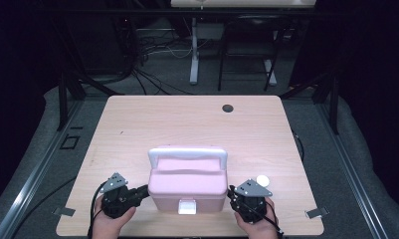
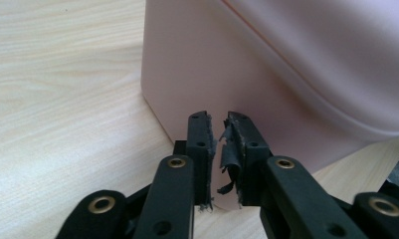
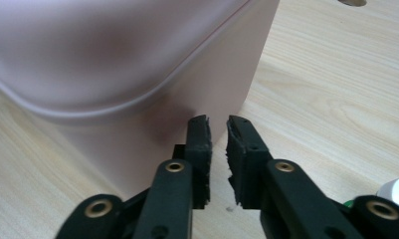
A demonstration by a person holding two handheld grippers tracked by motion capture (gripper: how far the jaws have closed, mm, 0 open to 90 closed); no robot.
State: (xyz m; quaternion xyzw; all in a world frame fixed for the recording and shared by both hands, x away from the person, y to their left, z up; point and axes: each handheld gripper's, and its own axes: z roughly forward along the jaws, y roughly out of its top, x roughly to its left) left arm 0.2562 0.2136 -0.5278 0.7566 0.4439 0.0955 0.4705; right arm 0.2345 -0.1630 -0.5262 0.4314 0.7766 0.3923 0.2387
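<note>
A pink plastic storage box with a carry handle and a white front latch sits on the wooden worktop, near the person's edge and about midway across.

The left hand-held gripper is at the box's left side and the right hand-held gripper at its right side. In each gripper view the jaws stand a narrow slit apart with nothing between them; the pads on the left one are frayed. Neither gripper has hold of anything.

Judgement: the box is rigid, smooth-walled moulded plastic, likely light if empty; contents cannot be told. The plain walls offer little purchase for narrow jaws and may slip. The handle across the lid, or the latch tab for opening, look like the sound places to take hold.

A small white round item lies just beside the right hand-held gripper, and a dark grommet hole sits well apart at the far side. Neither obstructs access.
</note>
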